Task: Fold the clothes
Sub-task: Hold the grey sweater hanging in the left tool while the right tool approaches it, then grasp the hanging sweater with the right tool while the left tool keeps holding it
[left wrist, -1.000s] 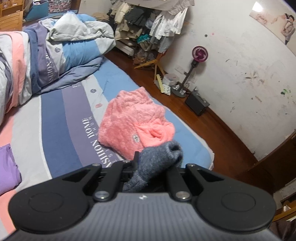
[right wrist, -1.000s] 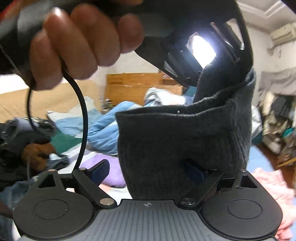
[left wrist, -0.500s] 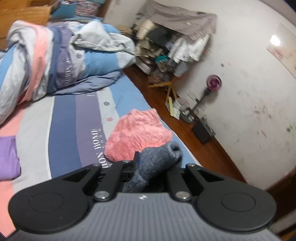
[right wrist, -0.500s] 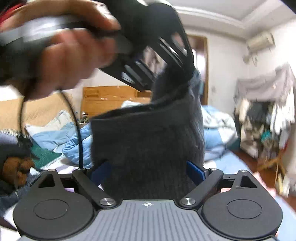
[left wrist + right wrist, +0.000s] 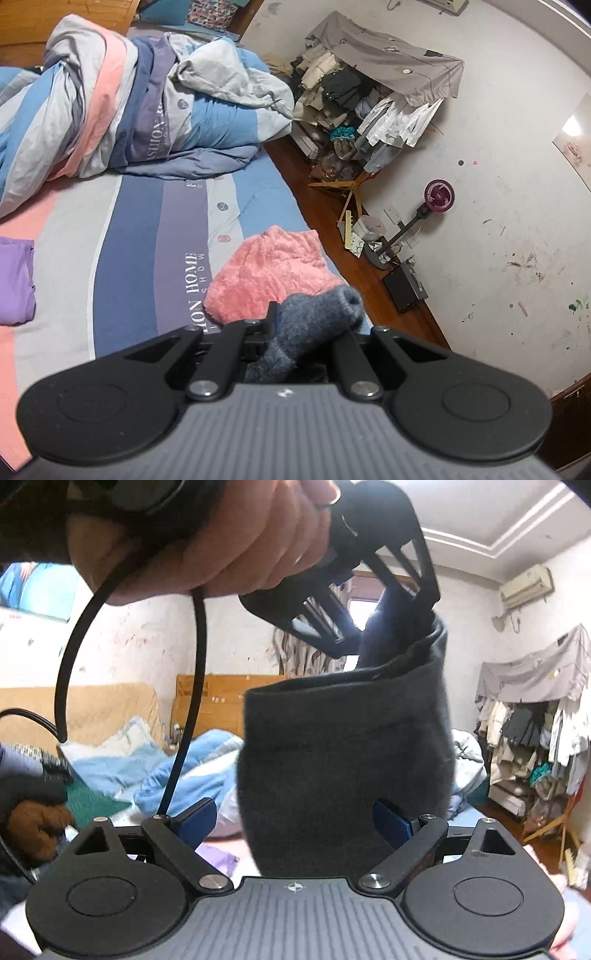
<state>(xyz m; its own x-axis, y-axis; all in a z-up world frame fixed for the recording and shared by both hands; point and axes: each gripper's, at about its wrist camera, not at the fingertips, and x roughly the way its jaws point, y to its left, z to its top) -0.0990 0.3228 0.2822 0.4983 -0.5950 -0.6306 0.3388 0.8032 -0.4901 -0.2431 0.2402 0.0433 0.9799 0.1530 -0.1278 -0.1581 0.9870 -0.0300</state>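
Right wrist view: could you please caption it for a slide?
Left gripper hangs a grey sock between the open jaws of the right gripper.

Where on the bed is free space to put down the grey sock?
Free: the striped sheet between the purple cloth and the pink garment, below the heaped duvet. Crowded: the bed's right edge with the pink garment, and the top under the duvet.

We see a dark grey knitted sock [image 5: 343,768] hanging upright, its top pinched. A fluffy pink garment [image 5: 273,273] lies crumpled on the striped bed [image 5: 125,236].
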